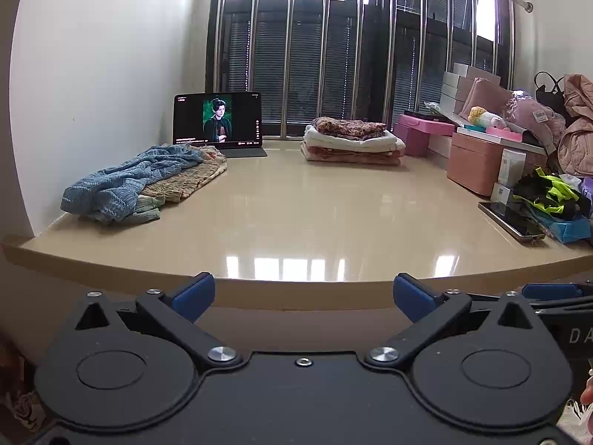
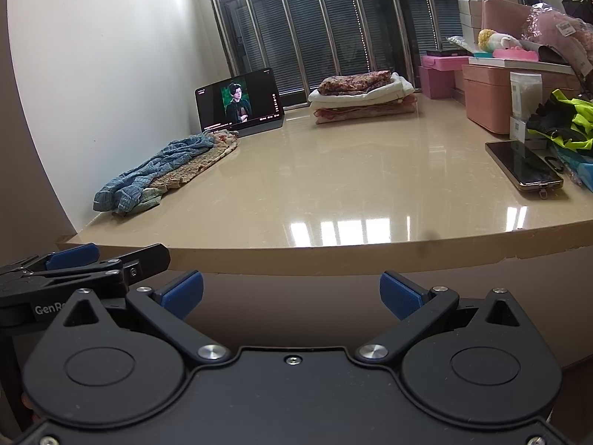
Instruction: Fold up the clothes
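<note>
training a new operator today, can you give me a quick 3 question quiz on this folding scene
1. True or false: the left gripper is shut on the blue knit garment.
2. Which lies on top of the folded stack? A) a patterned brown cloth B) a phone C) a tablet
3. Fill in: the phone lies at the counter's ____ side.

Key
1. False: both grippers, right gripper too, have open jaws and hold nothing, short of the counter.
2. A
3. right
</note>
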`<action>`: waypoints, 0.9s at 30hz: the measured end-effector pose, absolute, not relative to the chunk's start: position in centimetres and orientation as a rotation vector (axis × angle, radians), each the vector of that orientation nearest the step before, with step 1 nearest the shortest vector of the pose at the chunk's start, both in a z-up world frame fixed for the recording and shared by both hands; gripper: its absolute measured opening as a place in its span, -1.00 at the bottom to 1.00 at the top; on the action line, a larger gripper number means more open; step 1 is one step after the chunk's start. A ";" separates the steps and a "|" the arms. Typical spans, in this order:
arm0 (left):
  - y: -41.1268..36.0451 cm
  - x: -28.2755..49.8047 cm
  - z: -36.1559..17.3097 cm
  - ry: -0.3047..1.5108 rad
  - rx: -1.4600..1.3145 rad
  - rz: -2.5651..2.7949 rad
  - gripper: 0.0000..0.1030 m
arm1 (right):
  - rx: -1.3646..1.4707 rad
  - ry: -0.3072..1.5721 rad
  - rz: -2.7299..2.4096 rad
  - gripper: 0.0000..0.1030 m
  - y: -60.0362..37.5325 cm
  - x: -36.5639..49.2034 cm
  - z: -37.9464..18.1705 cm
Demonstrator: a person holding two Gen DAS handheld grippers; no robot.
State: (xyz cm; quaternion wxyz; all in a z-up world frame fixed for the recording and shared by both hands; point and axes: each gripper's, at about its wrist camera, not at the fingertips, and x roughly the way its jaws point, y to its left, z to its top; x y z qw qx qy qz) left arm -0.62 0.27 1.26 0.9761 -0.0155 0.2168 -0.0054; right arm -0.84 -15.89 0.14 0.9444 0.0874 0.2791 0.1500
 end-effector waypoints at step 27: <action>-0.3 -0.6 1.3 0.442 -0.027 0.000 1.00 | 0.153 0.553 0.326 1.00 -15.5 -0.9 0.4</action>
